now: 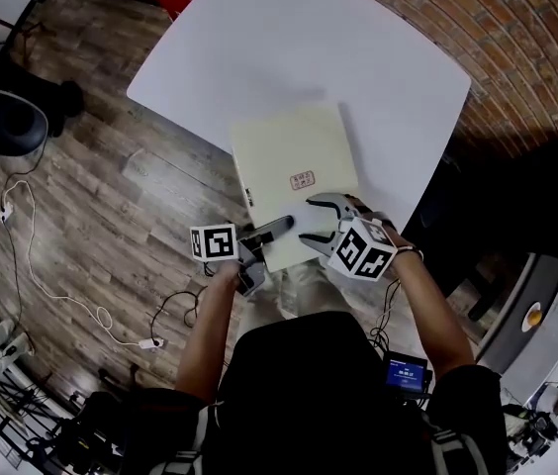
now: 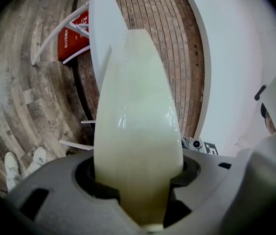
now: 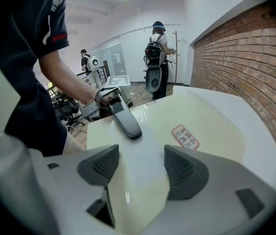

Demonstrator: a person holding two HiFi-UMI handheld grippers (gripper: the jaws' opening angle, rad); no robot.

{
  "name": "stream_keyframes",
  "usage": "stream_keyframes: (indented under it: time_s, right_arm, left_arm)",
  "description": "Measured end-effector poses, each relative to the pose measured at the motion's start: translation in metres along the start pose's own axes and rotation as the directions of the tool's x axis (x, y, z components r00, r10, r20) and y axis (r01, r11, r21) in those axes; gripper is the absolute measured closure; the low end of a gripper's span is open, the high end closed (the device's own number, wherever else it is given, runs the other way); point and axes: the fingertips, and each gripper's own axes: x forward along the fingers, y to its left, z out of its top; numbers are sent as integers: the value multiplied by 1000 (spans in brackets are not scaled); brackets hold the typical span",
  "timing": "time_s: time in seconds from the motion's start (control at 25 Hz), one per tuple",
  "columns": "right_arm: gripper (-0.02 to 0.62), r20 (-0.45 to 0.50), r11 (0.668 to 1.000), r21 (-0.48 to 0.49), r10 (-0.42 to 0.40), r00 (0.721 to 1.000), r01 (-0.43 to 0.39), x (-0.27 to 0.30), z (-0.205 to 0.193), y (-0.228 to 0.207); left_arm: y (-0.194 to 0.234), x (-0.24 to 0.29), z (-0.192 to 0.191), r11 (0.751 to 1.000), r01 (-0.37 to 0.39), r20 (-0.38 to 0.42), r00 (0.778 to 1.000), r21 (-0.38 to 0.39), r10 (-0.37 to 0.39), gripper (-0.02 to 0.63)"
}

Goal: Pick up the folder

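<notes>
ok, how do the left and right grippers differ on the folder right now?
The left gripper comes in about level at the folder's edge and sees it edge-on; the right gripper tilts down over its top face. The left gripper's jaws are closing with the folder between them, one jaw lying on top; the right gripper's jaws stand apart, side by side. Both work the folder's near end.

Cream folder (image 1: 294, 156) lies on the white table (image 1: 289, 38), overhanging its edge.
</notes>
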Motion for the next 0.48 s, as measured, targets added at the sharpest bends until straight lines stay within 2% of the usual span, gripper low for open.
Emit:
stream_keyframes:
  time_s: [0.24,0.48]
  right_arm:
    - [295,44,997,55,-51,998,48,-14,11,3]
    - [310,79,988,68,-147,986,141,-33,29,1]
  left_arm:
    - [-19,-9,2,999,-15,26,1000,28,15,342]
    - [-45,-19,13,989,-41,77,997,142,30,342]
